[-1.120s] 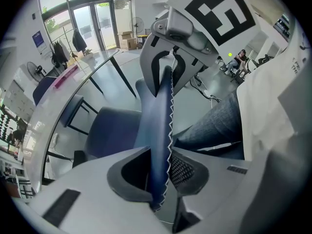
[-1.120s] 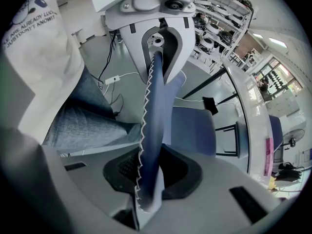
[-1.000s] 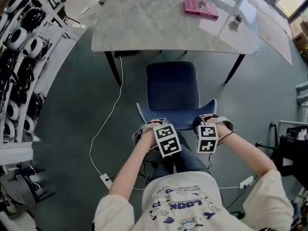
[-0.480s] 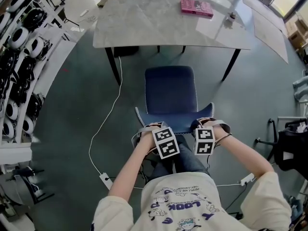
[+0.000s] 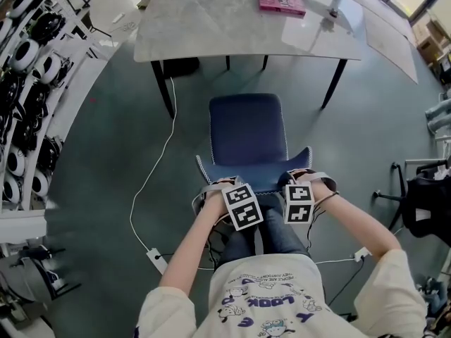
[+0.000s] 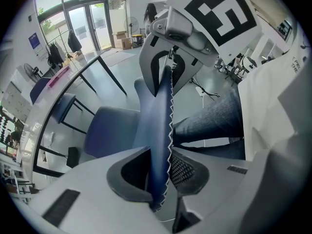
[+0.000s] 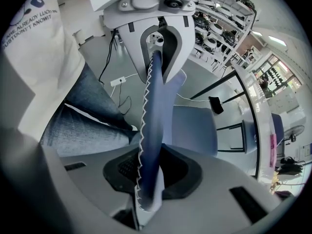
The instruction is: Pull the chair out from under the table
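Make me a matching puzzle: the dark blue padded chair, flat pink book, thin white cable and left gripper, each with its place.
1 dark blue padded chair
2 flat pink book
3 thin white cable
4 left gripper

A on the floor
B on the grey marbled table
C clamped on the chair's backrest
D clear of the table

Pairs: 1-D, 2-B, 3-A, 4-C

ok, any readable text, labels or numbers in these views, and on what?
"LOOK": upside down on the person's shirt, head view.
"ALREADY LUCK", cut off at the edge: same shirt, right gripper view.
Pink book on the table: cover print too small to read.
Blue wall sign, left gripper view: too blurred to read.
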A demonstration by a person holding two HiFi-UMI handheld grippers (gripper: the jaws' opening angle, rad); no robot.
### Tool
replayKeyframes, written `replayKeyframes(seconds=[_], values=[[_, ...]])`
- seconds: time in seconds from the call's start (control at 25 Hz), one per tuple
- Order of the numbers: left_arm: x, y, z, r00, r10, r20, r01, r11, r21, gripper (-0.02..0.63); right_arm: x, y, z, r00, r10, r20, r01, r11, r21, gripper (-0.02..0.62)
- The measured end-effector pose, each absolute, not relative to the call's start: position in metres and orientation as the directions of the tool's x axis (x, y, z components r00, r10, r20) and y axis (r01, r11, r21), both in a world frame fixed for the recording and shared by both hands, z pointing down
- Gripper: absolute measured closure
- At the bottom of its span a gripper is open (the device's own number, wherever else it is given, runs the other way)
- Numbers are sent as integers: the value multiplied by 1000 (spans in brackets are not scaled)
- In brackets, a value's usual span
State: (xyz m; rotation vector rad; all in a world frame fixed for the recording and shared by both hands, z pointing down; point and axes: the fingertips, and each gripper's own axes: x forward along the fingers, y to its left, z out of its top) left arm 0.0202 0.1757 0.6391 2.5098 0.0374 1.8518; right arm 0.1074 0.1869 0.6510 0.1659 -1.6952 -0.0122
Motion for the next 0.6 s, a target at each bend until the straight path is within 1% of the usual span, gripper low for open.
replayKeyframes(seconds=[0.36, 0.6], values=[[20, 206, 640, 277, 70, 958, 40, -997, 61, 506, 106, 215, 652, -124, -104, 987, -96, 991, 92, 514], [17, 218, 640, 278, 67, 958, 21, -998, 63, 506, 104, 227, 651, -126, -94, 988, -82, 993, 85, 514]])
